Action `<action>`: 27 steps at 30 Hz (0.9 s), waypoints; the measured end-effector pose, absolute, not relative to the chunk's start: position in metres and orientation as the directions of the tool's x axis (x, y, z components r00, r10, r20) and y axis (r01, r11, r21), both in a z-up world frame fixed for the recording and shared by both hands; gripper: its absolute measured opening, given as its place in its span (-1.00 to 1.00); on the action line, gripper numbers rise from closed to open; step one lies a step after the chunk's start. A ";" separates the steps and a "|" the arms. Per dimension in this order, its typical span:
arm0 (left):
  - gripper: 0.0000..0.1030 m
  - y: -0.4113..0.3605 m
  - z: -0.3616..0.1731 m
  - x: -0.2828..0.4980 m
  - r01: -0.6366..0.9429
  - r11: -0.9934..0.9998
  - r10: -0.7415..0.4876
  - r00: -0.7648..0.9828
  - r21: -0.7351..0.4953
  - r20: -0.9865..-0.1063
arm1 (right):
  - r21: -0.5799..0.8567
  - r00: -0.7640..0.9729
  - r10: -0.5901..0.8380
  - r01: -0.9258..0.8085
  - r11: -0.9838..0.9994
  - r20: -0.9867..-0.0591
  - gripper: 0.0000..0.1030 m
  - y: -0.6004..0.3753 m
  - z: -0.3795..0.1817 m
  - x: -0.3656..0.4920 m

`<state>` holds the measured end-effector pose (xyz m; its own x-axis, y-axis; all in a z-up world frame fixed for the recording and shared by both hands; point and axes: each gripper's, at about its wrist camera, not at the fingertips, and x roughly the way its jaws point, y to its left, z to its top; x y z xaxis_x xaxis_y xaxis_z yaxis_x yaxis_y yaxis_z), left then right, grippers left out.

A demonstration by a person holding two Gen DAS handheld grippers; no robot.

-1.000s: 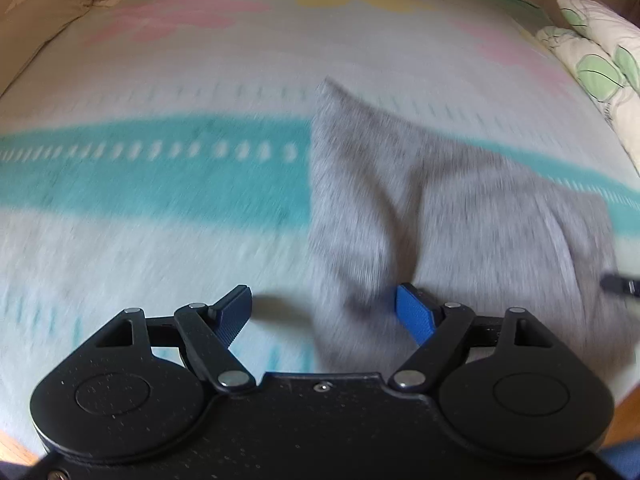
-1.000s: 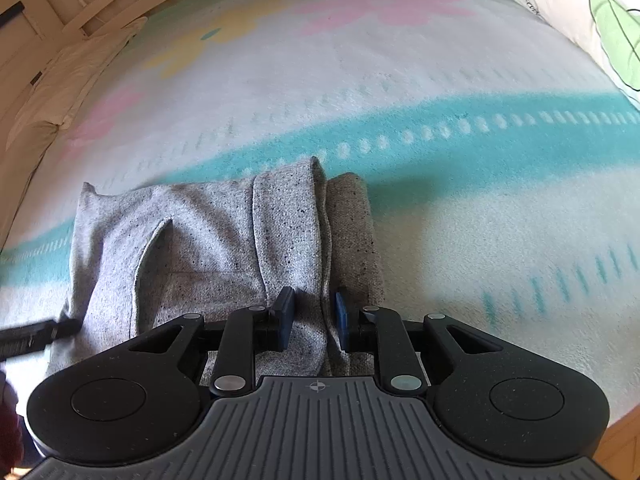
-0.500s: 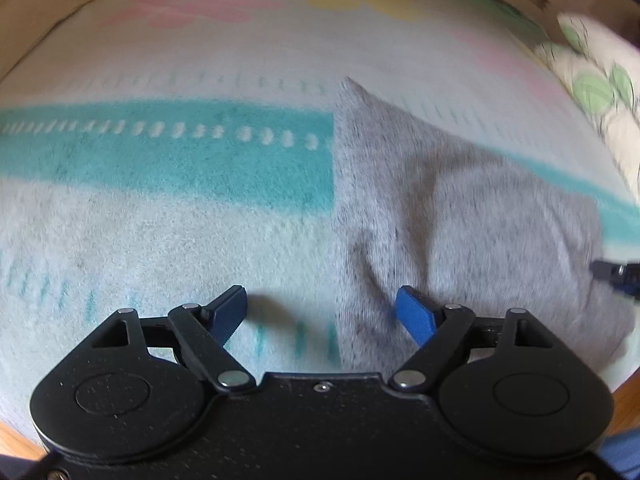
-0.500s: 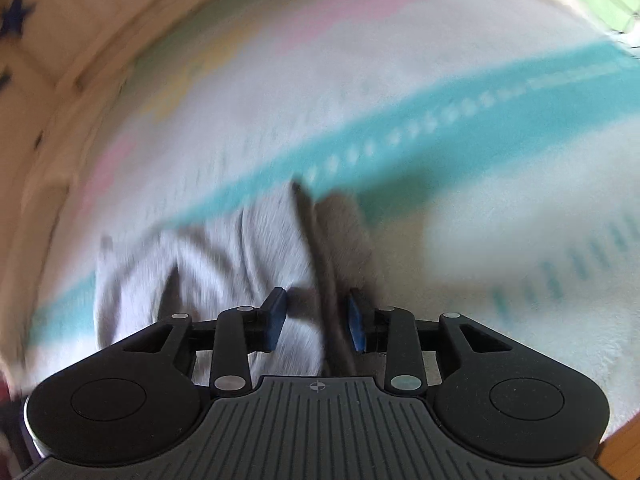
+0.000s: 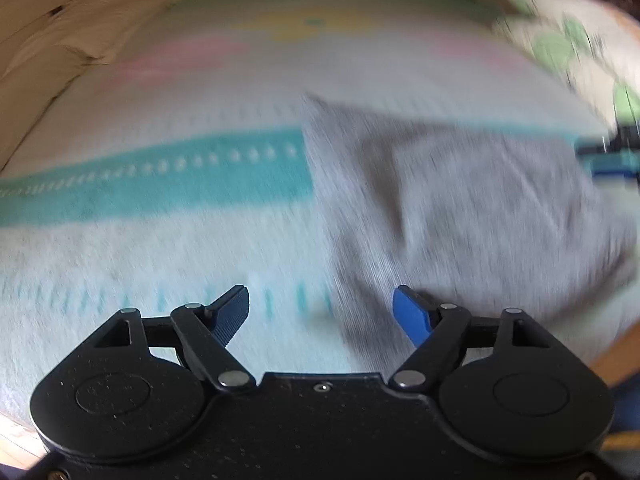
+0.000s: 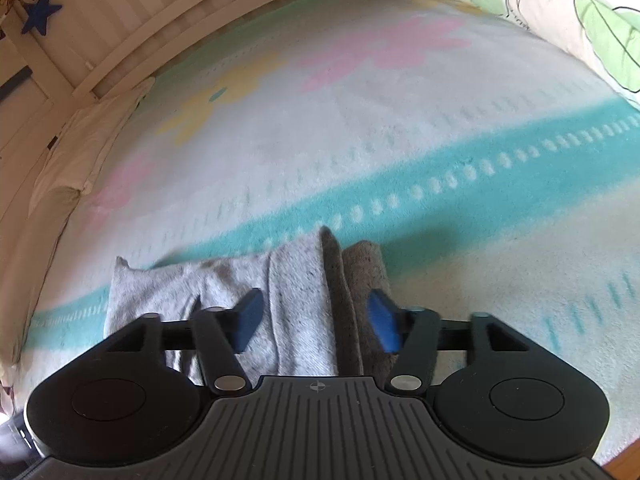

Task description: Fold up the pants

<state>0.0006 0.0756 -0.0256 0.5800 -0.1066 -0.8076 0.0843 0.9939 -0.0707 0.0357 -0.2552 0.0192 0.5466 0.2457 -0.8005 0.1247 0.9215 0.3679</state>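
Grey pants (image 5: 460, 200) lie folded on the bed blanket (image 5: 160, 240). My left gripper (image 5: 320, 296) hovers over their near left edge. Its jaws stand wide and are closing slightly; the edge of the cloth lies between them, untouched by the pads. In the right wrist view the pants (image 6: 168, 288) show a raised fold along their right side. My right gripper (image 6: 316, 300) straddles that fold with its jaws opening and the blue pads clear of the cloth. The right gripper (image 5: 612, 160) shows as a blur at the right of the left wrist view.
The blanket (image 6: 400, 120) is pale with a teal stripe and pink and yellow flowers. A leaf-print pillow (image 6: 560, 8) lies at the far right. A beige pillow (image 6: 80, 152) sits along the left against the wooden bed frame (image 6: 120, 20).
My right gripper has opened and let go of the fold of the pants, which now lies loose between its fingers. The left gripper has shifted a little and stays open.
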 end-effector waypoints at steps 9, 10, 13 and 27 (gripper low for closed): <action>0.69 0.076 -0.045 0.047 0.000 0.983 -0.159 0.494 -0.183 -0.855 | 0.360 0.464 0.260 0.140 0.922 -0.847 0.67 -0.264 -0.014 0.036; 0.76 0.074 -0.049 0.046 0.004 0.985 -0.152 0.493 -0.173 -0.856 | 0.360 0.461 0.265 0.130 0.924 -0.847 0.67 -0.263 -0.014 0.036; 0.81 0.069 -0.047 0.046 0.017 0.990 -0.129 0.512 -0.140 -0.849 | 0.303 0.482 0.200 0.146 0.942 -0.853 0.67 -0.261 -0.004 0.036; 0.81 0.068 -0.042 0.052 0.012 0.989 -0.135 0.511 -0.149 -0.849 | 0.300 0.469 0.278 -0.029 0.953 -0.838 -0.36 -0.237 0.009 0.037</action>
<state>0.0515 0.0679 -0.0424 0.5110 -0.1346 -0.8490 0.0121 0.9887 -0.1495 0.0366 -0.2368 0.0087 0.4694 0.2784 -0.8379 -0.0291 0.9533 0.3005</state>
